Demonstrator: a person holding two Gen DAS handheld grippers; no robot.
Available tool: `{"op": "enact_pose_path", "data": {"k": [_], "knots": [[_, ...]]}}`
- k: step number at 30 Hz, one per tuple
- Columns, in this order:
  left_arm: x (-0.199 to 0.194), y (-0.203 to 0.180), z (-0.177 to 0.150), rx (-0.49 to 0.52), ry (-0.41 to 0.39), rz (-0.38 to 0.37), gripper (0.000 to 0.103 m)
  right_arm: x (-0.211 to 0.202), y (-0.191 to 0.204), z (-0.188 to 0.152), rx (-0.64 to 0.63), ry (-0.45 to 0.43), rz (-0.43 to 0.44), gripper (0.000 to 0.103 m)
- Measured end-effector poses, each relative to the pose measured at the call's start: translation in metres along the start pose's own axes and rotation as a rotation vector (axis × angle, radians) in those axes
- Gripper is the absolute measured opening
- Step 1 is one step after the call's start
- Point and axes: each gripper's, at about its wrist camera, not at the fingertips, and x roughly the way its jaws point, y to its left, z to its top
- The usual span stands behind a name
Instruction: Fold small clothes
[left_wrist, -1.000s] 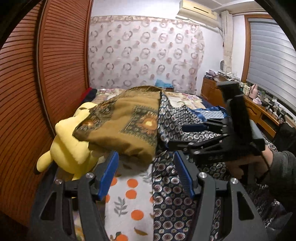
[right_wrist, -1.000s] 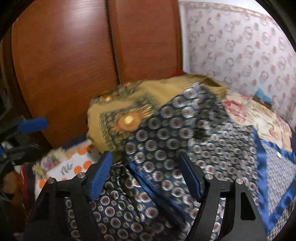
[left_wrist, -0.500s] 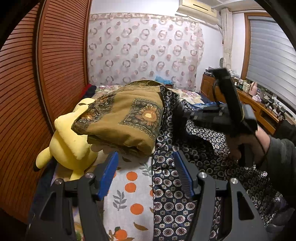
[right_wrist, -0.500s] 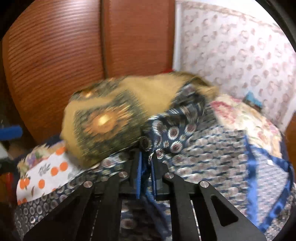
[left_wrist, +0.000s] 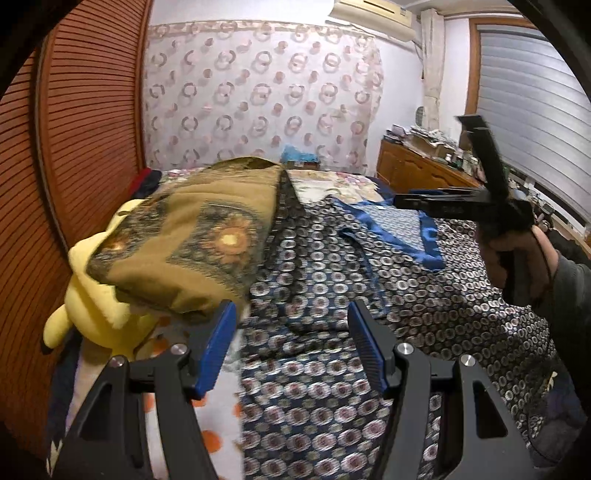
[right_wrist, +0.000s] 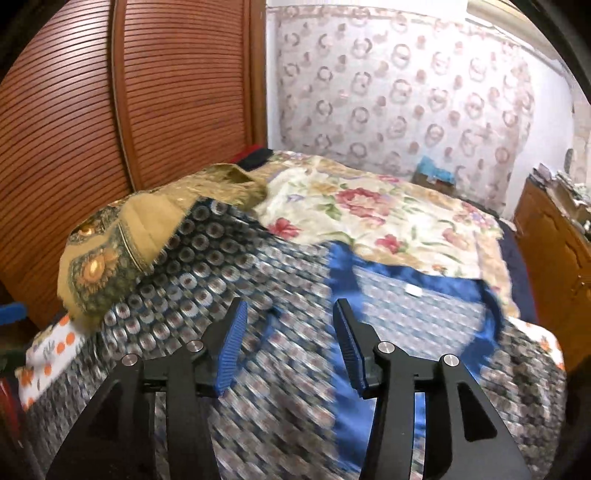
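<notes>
A dark blue garment with a round medallion print and bright blue trim (left_wrist: 332, 266) lies spread on the bed; it also shows in the right wrist view (right_wrist: 258, 288). My left gripper (left_wrist: 291, 332) is open and empty over its near part. My right gripper (right_wrist: 288, 332) is open and empty above the garment's middle, close to the blue trim (right_wrist: 343, 269). In the left wrist view the right gripper (left_wrist: 413, 199) is held up at the right, above the garment.
A folded olive cloth with sunflower motifs (left_wrist: 192, 243) sits at the left on a yellow plush toy (left_wrist: 99, 314). A slatted wooden wardrobe (right_wrist: 147, 92) lines the left side. A floral bedspread (right_wrist: 369, 214) lies beyond. A wooden dresser (left_wrist: 417, 170) stands at the right.
My right gripper was shut on a fold of the blue garment half a second ago; it has let go, opened and lifted. The fold has dropped flat. The left gripper stays open.
</notes>
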Motion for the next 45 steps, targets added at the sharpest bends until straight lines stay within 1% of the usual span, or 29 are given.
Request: {"op": "enact_pose_path", "data": {"k": [5,10,11,12,18,22,28,33,35,38,40,41,42,43,45], "knots": [[0.02,-0.024,0.007,0.033,0.03,-0.026,0.062,-0.046,-0.038,-0.037,0.014,-0.001,-0.019,0.049],[0.04,-0.05,0.01,0.062,0.062,-0.057,0.062,-0.09,-0.081,-0.072,0.045,0.003,-0.084,0.049],[0.045,-0.056,0.01,0.067,0.071,-0.064,0.062,-0.097,-0.089,-0.076,0.05,0.002,-0.098,0.051],[0.048,-0.059,0.01,0.069,0.077,-0.069,0.062,-0.103,-0.095,-0.08,0.053,0.001,-0.112,0.056],[0.077,-0.087,0.012,0.1,0.128,-0.092,0.062,-0.131,-0.137,-0.097,0.112,0.0,-0.174,0.057],[0.096,-0.097,0.012,0.116,0.175,-0.108,0.062,-0.141,-0.166,-0.113,0.155,0.031,-0.221,0.057],[0.119,-0.099,0.009,0.126,0.242,-0.095,0.062,-0.142,-0.204,-0.14,0.218,0.1,-0.273,0.057],[0.13,-0.099,0.004,0.132,0.277,-0.079,0.062,-0.138,-0.235,-0.161,0.277,0.151,-0.304,0.057],[0.129,-0.099,0.003,0.15,0.267,-0.065,0.062,-0.139,-0.247,-0.168,0.315,0.16,-0.313,0.057],[0.13,-0.103,0.002,0.169,0.265,-0.055,0.063,-0.141,-0.263,-0.179,0.367,0.17,-0.304,0.057],[0.133,-0.103,0.003,0.171,0.267,-0.057,0.067,-0.142,-0.27,-0.184,0.388,0.178,-0.296,0.056],[0.133,-0.104,0.003,0.175,0.27,-0.059,0.069,-0.141,-0.274,-0.187,0.401,0.182,-0.289,0.054],[0.134,-0.106,0.002,0.182,0.275,-0.065,0.075,-0.141,-0.276,-0.189,0.41,0.185,-0.281,0.052],[0.135,-0.107,0.002,0.191,0.281,-0.07,0.084,-0.141,-0.279,-0.191,0.418,0.188,-0.272,0.051],[0.137,-0.11,0.001,0.203,0.29,-0.077,0.09,-0.14,-0.283,-0.194,0.434,0.192,-0.254,0.045]]}}
